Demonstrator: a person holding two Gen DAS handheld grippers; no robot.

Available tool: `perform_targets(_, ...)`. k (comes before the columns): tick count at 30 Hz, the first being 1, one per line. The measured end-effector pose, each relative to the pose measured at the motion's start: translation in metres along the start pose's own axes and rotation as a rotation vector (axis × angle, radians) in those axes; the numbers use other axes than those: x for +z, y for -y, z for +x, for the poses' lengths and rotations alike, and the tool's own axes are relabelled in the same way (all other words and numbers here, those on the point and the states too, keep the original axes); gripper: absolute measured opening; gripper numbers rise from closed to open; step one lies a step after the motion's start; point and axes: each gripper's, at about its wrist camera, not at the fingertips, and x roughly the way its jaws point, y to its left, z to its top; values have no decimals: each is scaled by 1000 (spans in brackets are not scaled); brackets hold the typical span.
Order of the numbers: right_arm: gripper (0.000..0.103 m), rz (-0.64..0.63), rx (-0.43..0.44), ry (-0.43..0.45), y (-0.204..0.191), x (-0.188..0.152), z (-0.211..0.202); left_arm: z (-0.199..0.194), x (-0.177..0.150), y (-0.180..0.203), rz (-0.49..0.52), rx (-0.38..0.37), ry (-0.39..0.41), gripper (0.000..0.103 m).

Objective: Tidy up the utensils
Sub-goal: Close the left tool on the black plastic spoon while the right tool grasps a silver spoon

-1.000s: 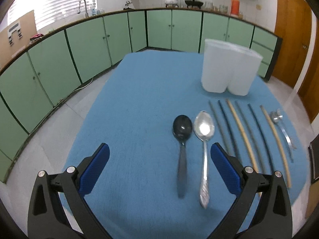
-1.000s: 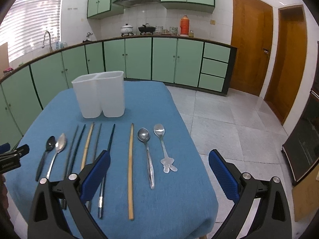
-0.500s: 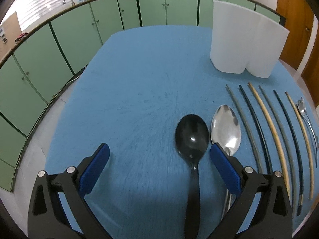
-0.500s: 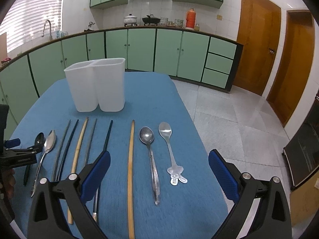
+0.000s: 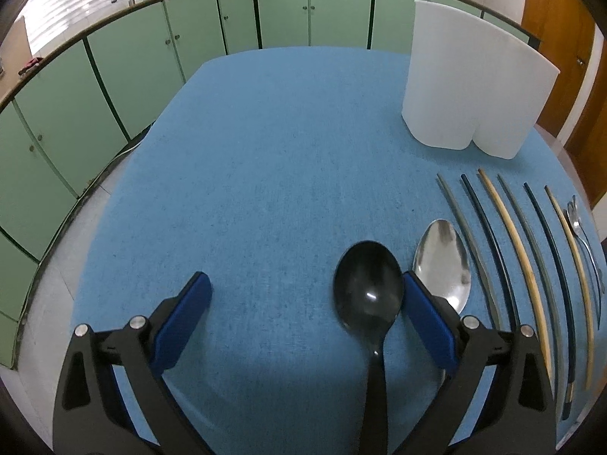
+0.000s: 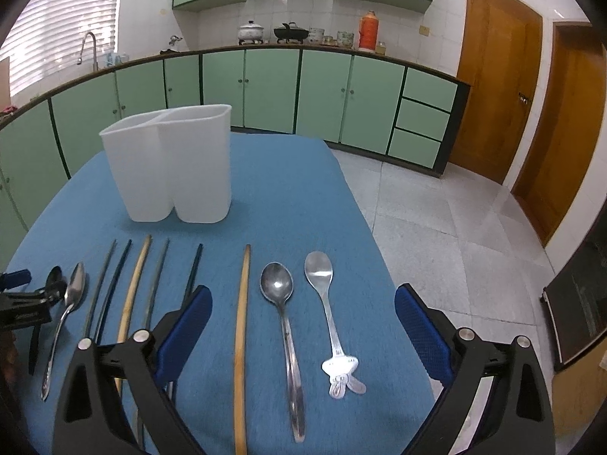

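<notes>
A black spoon (image 5: 368,292) lies on the blue tablecloth (image 5: 265,170) with its handle between the fingers of my open left gripper (image 5: 303,314), close to the right finger (image 5: 428,322). A silver spoon (image 5: 444,261) lies just right of it, then several chopsticks (image 5: 512,246). A white two-compartment holder (image 5: 470,87) stands at the far right. My right gripper (image 6: 299,322) is open and empty above a wooden chopstick (image 6: 242,322), a steel spoon (image 6: 280,303) and a spoon with a cartoon handle (image 6: 326,303). The left gripper shows in the right wrist view (image 6: 22,299).
Green cabinets (image 6: 265,87) run around the room beyond the table. The table's right edge (image 6: 379,265) drops to a tiled floor. Wooden doors (image 6: 493,87) stand at the right. The holder (image 6: 170,163) stands behind the utensil row.
My left gripper has moved forward and lower, so the black spoon's handle now lies between its fingers. My right gripper has moved forward over the right-hand spoons.
</notes>
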Motion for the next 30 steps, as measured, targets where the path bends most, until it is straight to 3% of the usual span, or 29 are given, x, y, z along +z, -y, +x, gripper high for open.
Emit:
perform_targets(8, 95, -11, 10, -17, -3, 0, 15, 3, 4, 7, -6, 9, 8, 94)
perform_targets(10, 93, -14, 7, -17, -3, 2, 19, 3, 7, 7, -7, -3, 10, 85)
perform_targets(18, 72, -20, 2, -39, 12, 11, 40, 4, 9, 13, 9, -30, 27, 73)
perform_targets(30, 48, -14, 49, -171, 24, 12, 89, 6, 15, 18, 32, -69, 49, 46)
